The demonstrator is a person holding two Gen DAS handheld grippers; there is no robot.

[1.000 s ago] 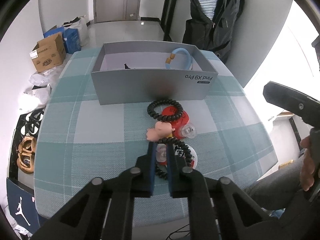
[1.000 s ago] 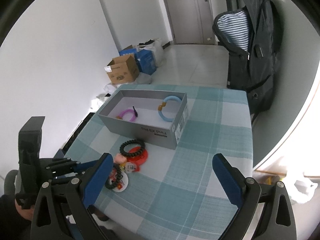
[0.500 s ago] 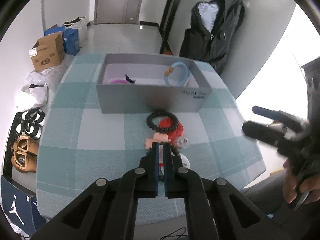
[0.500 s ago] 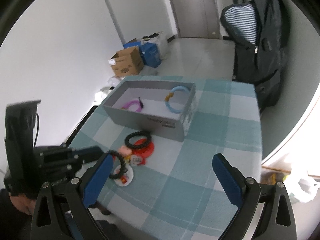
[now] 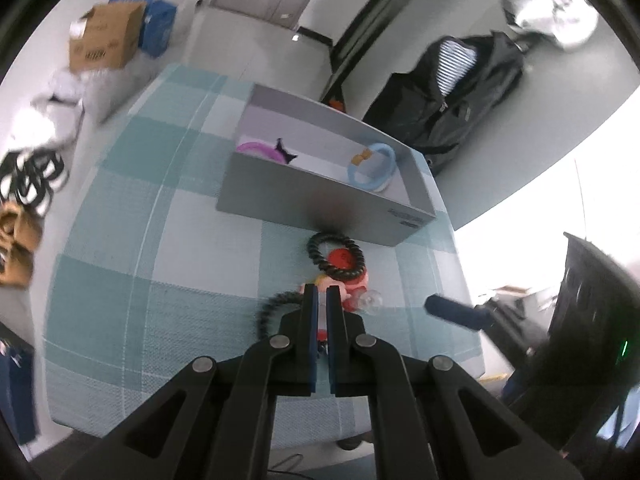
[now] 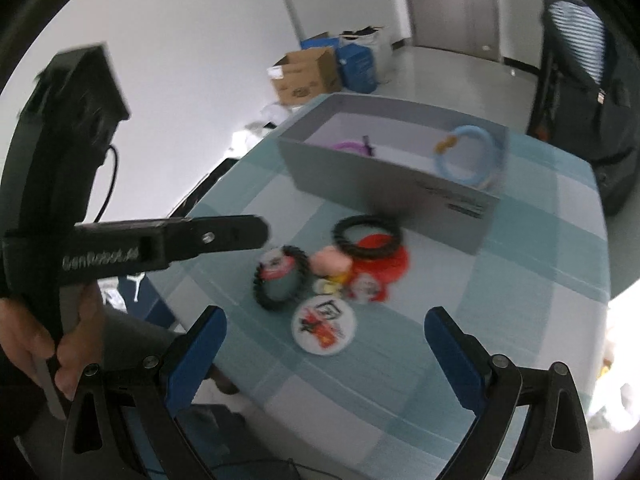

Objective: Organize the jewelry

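A grey box [image 5: 320, 196] on the checked worktop [image 5: 160, 240] holds a purple bracelet [image 5: 256, 148] and a light-blue one [image 5: 372, 166]. In front of the box lies a black beaded bracelet [image 6: 366, 237] on a red disc [image 6: 384, 264]. Only the right wrist view shows a second black beaded bracelet [image 6: 280, 278] hanging lifted from the left tool [image 6: 256, 232], pinched shut on it, and a white badge [image 6: 323, 330]. The right tool [image 6: 324, 344] gapes wide, empty.

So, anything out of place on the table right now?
One black bead bracelet hangs tilted from the closed left gripper, lifted off the table. The other pieces still lie in a small heap in front of the grey box.
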